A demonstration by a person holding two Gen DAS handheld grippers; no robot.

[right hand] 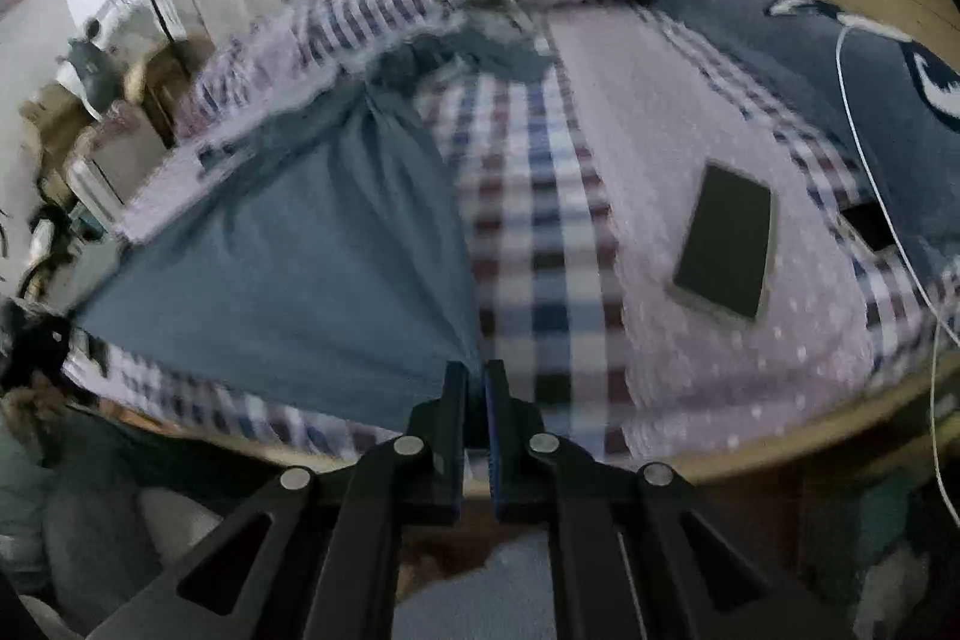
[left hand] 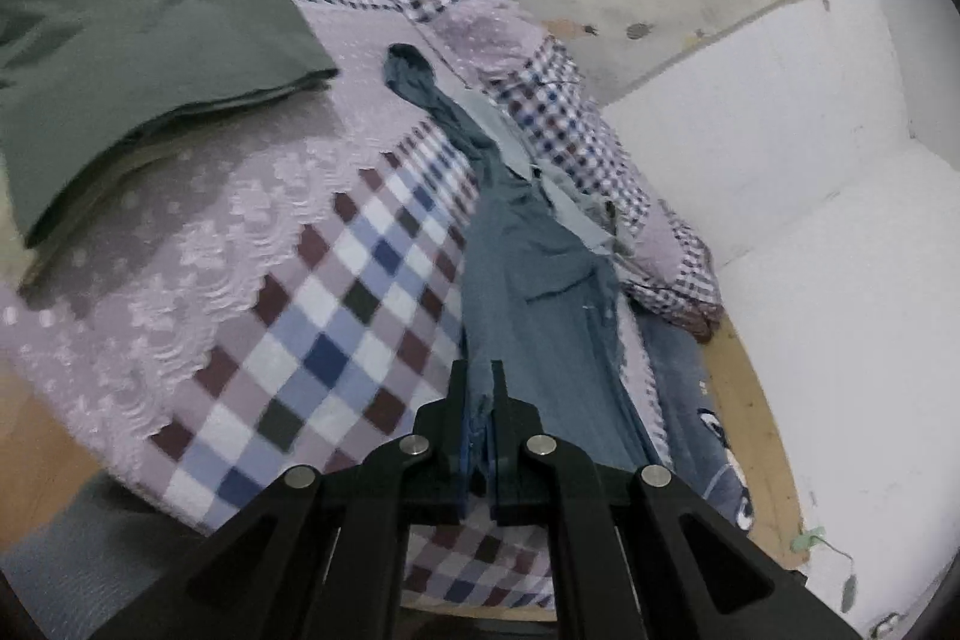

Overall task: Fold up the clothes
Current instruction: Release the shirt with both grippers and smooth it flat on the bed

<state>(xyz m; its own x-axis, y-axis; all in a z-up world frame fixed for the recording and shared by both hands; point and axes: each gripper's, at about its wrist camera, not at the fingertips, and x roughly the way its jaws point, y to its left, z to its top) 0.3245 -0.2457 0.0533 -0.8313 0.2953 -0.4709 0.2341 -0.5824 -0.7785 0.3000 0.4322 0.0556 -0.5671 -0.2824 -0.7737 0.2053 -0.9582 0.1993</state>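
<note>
A blue-grey garment (left hand: 528, 256) stretches away across the checked bedspread (left hand: 336, 292) in the left wrist view, bunched into a narrow strip with a twisted far end. My left gripper (left hand: 478, 376) is shut on its near edge. In the right wrist view the same garment (right hand: 312, 244) spreads out wide and flat to the left. One corner of it is pinched in my right gripper (right hand: 477, 376), which is shut. A folded green garment (left hand: 138, 16) lies at the upper left of the bed.
A dark phone (right hand: 726, 250) lies on the lilac part of the bedspread. A blue-grey pillow (right hand: 840, 58) with a white cable (right hand: 864, 160) across it sits at the bed's far right. A rolled checked quilt (left hand: 558, 100) runs beside the white wall (left hand: 780, 196). The wooden bed edge (right hand: 780, 436) is near.
</note>
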